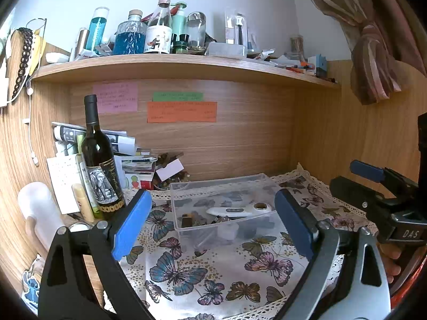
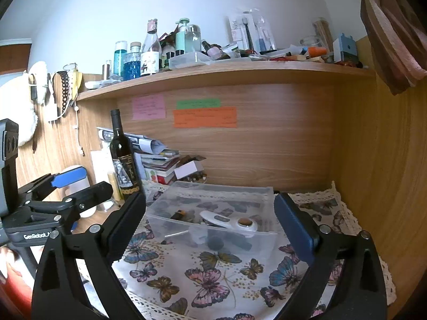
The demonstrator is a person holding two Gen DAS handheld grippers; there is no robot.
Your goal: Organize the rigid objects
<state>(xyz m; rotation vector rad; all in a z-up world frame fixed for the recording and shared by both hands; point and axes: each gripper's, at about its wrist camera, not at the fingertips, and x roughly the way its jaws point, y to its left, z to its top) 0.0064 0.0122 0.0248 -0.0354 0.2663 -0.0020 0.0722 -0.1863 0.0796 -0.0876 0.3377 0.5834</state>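
Observation:
A clear plastic bin [image 1: 186, 190] [image 2: 261, 192] sits on the butterfly cloth [image 1: 213, 272] [image 2: 213, 274]. Inside lie a white thermometer-like device [image 1: 237, 210] [image 2: 229, 220], a small dark bottle [image 1: 186, 220] [image 2: 177, 214] and other small items. My left gripper [image 1: 213, 224] is open and empty, its fingers on either side of the bin's near end. My right gripper [image 2: 210, 226] is open and empty, just short of the bin. The right gripper also shows at the right edge of the left wrist view [image 1: 373, 184], and the left gripper at the left of the right wrist view [image 2: 66, 186].
A dark wine bottle [image 1: 100, 160] [image 2: 124, 157] stands left of the bin beside stacked papers [image 1: 128, 154] and a white bottle [image 1: 40, 208]. A wooden shelf [image 1: 186, 65] [image 2: 226, 73] above holds several bottles. Wooden walls close in behind and on the right.

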